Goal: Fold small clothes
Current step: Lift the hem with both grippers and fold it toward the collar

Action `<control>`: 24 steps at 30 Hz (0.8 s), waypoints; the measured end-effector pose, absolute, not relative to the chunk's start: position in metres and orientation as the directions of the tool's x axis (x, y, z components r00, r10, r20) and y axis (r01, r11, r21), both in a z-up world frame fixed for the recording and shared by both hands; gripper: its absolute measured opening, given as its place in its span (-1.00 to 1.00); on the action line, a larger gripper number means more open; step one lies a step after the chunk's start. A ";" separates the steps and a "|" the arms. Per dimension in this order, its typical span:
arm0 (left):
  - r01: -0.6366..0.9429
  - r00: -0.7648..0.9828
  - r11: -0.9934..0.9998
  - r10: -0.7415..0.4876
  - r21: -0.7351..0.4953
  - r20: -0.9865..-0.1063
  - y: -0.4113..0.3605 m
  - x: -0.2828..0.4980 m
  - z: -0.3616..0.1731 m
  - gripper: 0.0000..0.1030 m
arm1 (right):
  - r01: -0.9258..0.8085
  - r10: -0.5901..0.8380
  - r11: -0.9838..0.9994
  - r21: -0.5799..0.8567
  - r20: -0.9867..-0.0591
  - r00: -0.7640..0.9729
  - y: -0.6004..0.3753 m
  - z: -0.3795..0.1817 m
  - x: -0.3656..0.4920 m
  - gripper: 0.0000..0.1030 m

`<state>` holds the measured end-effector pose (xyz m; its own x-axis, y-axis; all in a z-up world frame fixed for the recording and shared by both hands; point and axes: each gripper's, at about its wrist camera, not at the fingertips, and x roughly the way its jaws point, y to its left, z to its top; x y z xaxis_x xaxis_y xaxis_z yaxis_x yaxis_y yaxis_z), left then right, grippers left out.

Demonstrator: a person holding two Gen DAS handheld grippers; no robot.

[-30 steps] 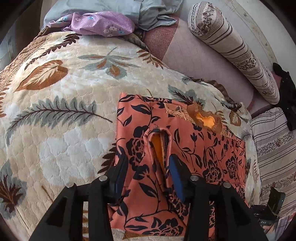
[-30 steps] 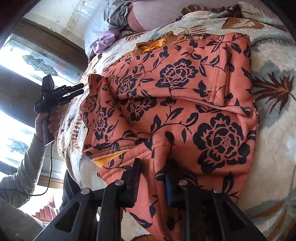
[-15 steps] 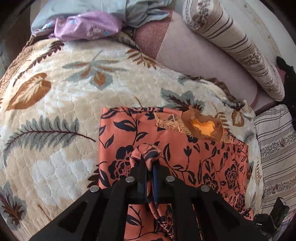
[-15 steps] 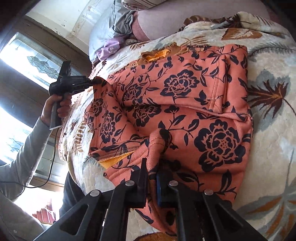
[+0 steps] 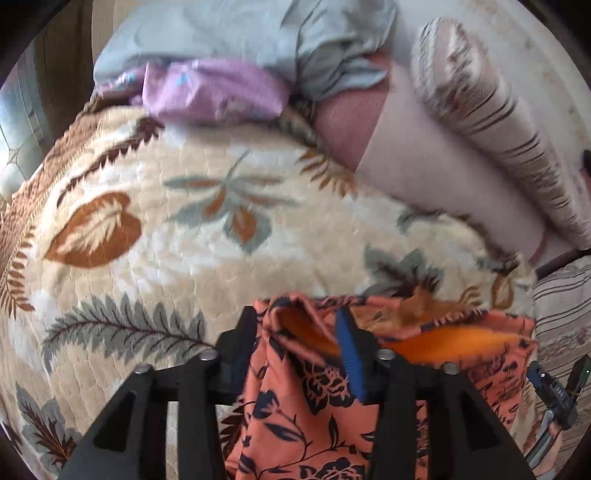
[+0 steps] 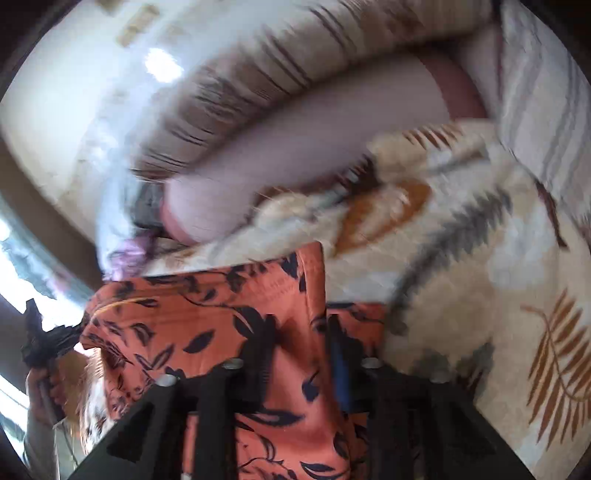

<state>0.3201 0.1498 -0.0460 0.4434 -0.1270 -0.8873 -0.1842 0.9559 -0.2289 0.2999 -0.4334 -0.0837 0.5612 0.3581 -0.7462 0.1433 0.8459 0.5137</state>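
The orange garment with black flowers [image 5: 317, 398] lies on the leaf-patterned blanket [image 5: 155, 236]. Its folded edge sits between the fingers of my left gripper [image 5: 295, 343], whose jaws stand apart; the bright orange lining shows at the fold. In the right wrist view the same garment [image 6: 207, 325] lies between the fingers of my right gripper [image 6: 299, 354], also spread apart. The left gripper shows at the left edge of the right wrist view [image 6: 40, 339], held in a hand. Both views are motion-blurred.
A striped bolster [image 5: 509, 147] lies at the back right on a pink sheet [image 5: 424, 162]. Grey [image 5: 258, 33] and lilac clothes [image 5: 210, 92] are piled at the far end of the bed. A striped cover [image 5: 565, 317] lies at right.
Both grippers closed on the garment's edges, carried them over toward the far side, and now their jaws have opened. The garment looks folded over, with its lining showing.
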 end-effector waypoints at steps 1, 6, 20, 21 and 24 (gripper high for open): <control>-0.210 0.412 0.956 -0.102 -0.203 -0.906 0.155 0.316 -0.061 -0.07 | 0.163 0.359 0.836 0.524 -0.746 0.561 -0.434 -0.094 0.293 0.36; -0.266 0.461 0.936 -0.085 -0.229 -0.883 0.196 0.261 -0.069 -0.06 | 0.172 0.341 0.807 0.565 -0.684 0.644 -0.447 -0.091 0.217 0.39; -0.292 0.491 0.871 -0.218 -0.395 -0.844 0.141 0.172 -0.118 0.40 | 0.371 0.520 0.403 0.837 -0.543 0.660 -0.400 -0.154 0.127 0.59; -0.316 0.474 0.870 -0.201 -0.379 -0.857 0.139 0.178 -0.123 0.41 | 0.396 0.486 0.396 0.829 -0.555 0.675 -0.399 -0.155 0.133 0.59; -0.361 0.479 0.863 -0.152 -0.353 -0.864 0.139 0.191 -0.119 -0.38 | 0.436 0.402 0.369 0.821 -0.564 0.721 -0.400 -0.154 0.150 0.45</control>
